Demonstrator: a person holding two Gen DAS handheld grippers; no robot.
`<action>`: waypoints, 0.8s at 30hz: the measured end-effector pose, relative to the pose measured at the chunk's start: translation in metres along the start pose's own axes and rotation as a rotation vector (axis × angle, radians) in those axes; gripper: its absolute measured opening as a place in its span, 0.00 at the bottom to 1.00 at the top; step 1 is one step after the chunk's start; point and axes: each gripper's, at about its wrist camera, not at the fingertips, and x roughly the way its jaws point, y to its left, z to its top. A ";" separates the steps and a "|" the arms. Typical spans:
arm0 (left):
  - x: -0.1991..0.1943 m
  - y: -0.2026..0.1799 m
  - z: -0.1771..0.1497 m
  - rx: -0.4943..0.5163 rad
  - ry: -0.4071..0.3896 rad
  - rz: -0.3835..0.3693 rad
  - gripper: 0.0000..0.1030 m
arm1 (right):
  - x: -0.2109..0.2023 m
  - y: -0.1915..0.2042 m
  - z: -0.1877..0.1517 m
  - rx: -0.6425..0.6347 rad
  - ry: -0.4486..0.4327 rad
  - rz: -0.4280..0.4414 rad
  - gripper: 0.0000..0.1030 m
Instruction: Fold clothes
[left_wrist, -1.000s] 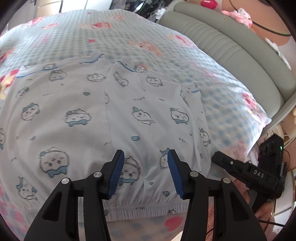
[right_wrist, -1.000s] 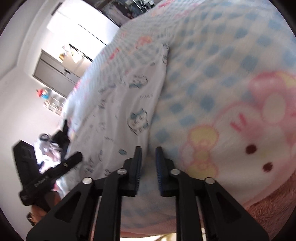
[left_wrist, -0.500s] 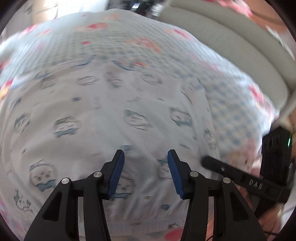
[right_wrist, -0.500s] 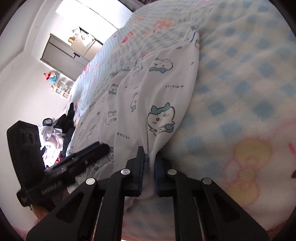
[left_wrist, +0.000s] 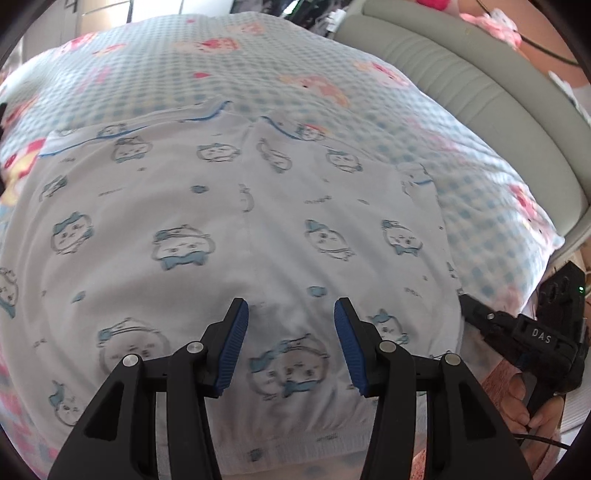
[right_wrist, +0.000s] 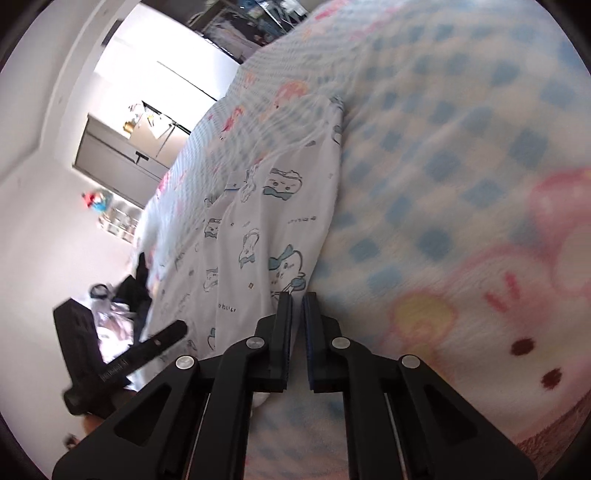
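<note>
Left claw (left_wrist: 290, 314) gapes over the shorts (left_wrist: 229, 236); right claw (right_wrist: 297, 299) pinches their edge

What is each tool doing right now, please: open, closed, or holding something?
Left tool: open, poised over the white printed garment, gripping nothing.
Right tool: nearly closed at the garment's edge; whether it pinches fabric cannot be told.

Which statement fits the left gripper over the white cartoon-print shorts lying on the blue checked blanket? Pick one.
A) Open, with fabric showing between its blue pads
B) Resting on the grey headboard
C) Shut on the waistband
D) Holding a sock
A: the left gripper hangs over the white cartoon-print shorts with its blue pads wide apart, bare fabric showing between them.
</note>
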 end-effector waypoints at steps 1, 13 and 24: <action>0.001 -0.005 0.001 0.013 -0.001 -0.008 0.48 | 0.003 0.000 0.000 0.003 0.013 0.012 0.12; 0.004 -0.050 0.006 0.080 -0.025 -0.156 0.48 | 0.027 -0.002 -0.001 0.039 0.116 0.108 0.20; 0.017 -0.070 -0.004 0.163 0.028 -0.136 0.43 | 0.006 -0.003 -0.001 0.004 0.030 -0.038 0.13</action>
